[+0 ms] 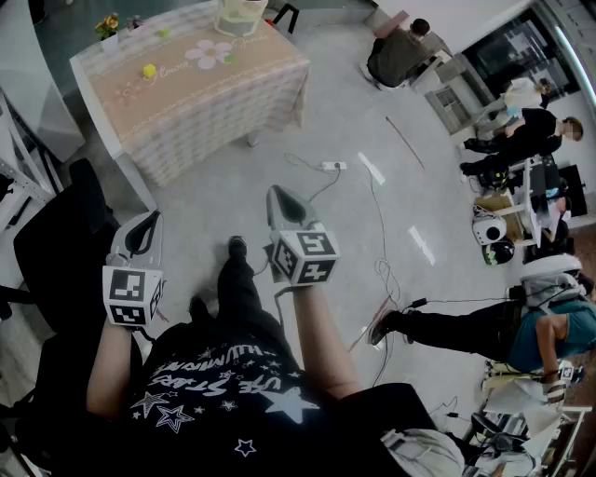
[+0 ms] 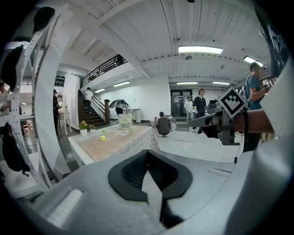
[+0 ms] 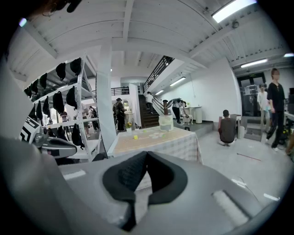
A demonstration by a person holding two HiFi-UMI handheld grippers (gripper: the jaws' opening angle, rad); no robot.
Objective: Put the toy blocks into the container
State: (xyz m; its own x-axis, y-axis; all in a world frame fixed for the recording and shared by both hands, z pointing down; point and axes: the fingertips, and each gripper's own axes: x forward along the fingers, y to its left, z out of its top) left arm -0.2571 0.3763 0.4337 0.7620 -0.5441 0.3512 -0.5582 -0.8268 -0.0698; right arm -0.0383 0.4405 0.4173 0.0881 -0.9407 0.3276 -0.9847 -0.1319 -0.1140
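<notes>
Head view: approach step, no block handled yet. Person stands on the open floor, well apart from the table (image 1: 209, 107).

- Left gripper (image 1: 150, 218): jaws clenched tip to tip, nothing between them.
- Right gripper (image 1: 277, 194): the same, closed and empty. Both point forward and slightly down, towards the table.
- Yellow block (image 1: 149, 70): on the cloth near the table's left edge.
- Green block (image 1: 164, 33): close to the far edge, beside the flower pot (image 1: 110, 25) at the far left corner.
- Container (image 1: 240, 17): clear, upright at the far edge towards the right corner, apart from both blocks.

Judgement: task barely begun. Next move calls for walking up to the table's near edge, spreading one gripper's jaws, then lowering them around the yellow block, the nearest piece. Further small blocks cannot be ruled out at this range.
</notes>
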